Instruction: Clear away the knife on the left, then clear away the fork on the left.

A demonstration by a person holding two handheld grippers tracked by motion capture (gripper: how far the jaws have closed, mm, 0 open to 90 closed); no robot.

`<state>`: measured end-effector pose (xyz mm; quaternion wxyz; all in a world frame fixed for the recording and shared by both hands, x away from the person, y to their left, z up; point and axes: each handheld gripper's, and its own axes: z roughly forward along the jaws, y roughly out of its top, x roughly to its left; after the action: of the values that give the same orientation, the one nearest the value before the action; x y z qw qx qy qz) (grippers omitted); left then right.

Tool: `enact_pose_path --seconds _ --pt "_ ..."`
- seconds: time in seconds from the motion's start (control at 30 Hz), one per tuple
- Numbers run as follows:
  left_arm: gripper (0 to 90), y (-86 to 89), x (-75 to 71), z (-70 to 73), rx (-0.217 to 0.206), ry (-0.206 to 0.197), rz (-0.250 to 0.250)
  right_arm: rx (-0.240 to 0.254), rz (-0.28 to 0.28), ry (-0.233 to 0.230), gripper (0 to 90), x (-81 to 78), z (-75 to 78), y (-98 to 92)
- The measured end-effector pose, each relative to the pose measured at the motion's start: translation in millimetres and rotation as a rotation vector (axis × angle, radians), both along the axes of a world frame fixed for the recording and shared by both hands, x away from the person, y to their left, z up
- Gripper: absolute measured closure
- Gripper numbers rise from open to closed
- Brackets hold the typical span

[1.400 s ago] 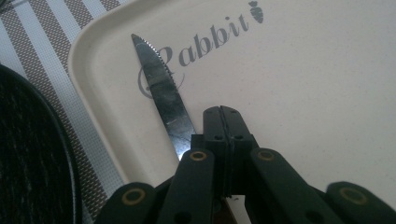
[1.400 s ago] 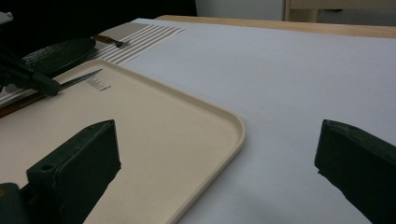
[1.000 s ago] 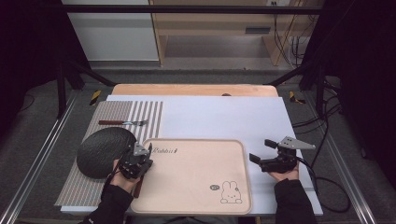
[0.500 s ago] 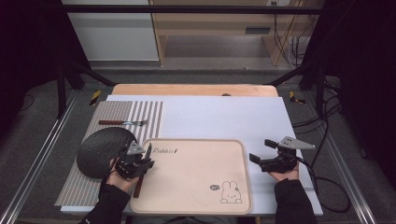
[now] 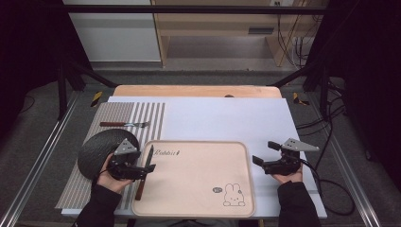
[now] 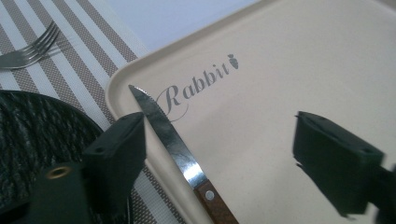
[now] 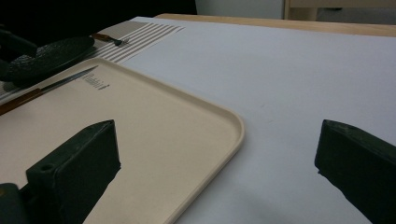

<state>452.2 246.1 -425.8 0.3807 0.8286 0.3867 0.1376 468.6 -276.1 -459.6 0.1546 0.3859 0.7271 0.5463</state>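
Below left tongs [image 6: 219, 154], knife [image 6: 173, 140], handle end cut off

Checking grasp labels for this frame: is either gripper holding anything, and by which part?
Nothing is held. The left gripper has just been opening; the knife lies free between its jaws, across the tray rim. The right gripper is open, with nothing between its jaws.

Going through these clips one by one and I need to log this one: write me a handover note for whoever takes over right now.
Left tongs: open, jaws just opened, above the knife, not gripping it.
Right tongs: open, nothing between the jaws, over the tray's right edge.
Knife: blade on the tray by the Rabbit print, wooden handle over the left rim.
Plate and fork: on the striped mat.
Done: knife set down on the tray.
Left: probably plate and fork.
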Motion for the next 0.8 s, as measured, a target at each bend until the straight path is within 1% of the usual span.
enact_pose_path --seconds 0.1,0.17,0.2,0.27,0.3,0.37,0.4,0.5,0.7,0.8 --pt "5.0 4.2 -0.2 4.4 0.018 -0.013 0.008 -0.001 0.001 -0.001 0.2 0.2 -0.1 0.0" --pt "1.3 7.5 -0.2 6.9 0.021 -0.017 0.013 -0.001 0.001 -0.001 0.2 0.2 0.0 0.0" --pt "0.0 8.4 0.1 7.6 0.032 -0.009 0.025 0.000 0.001 -0.002 0.2 0.1 0.1 -0.1" --pt "0.0 9.7 1.3 8.3 0.062 0.003 0.067 0.002 -0.002 0.001 0.2 0.0 0.4 -0.1" --pt "0.4 10.1 1.9 8.3 0.062 0.011 0.077 0.002 -0.002 0.000 0.2 0.0 0.4 -0.2" --pt "1.4 12.3 2.8 8.4 0.050 0.025 0.083 0.002 -0.002 0.000 0.2 0.0 0.4 -0.3" --pt "1.4 13.5 3.1 8.7 0.038 0.026 0.081 0.003 -0.003 0.002 0.2 -0.1 0.5 -0.3" --pt "1.6 16.9 2.9 11.4 0.016 0.011 0.069 0.002 -0.002 0.000 0.2 0.0 0.5 -0.4" --pt "1.6 23.9 4.1 17.5 0.010 -0.034 0.020 0.003 -0.002 -0.001 0.2 0.1 0.7 -0.9" --pt "2.9 28.8 6.3 19.5 0.019 -0.052 0.018 0.004 -0.004 -0.005 0.2 0.3 0.8 -1.1"
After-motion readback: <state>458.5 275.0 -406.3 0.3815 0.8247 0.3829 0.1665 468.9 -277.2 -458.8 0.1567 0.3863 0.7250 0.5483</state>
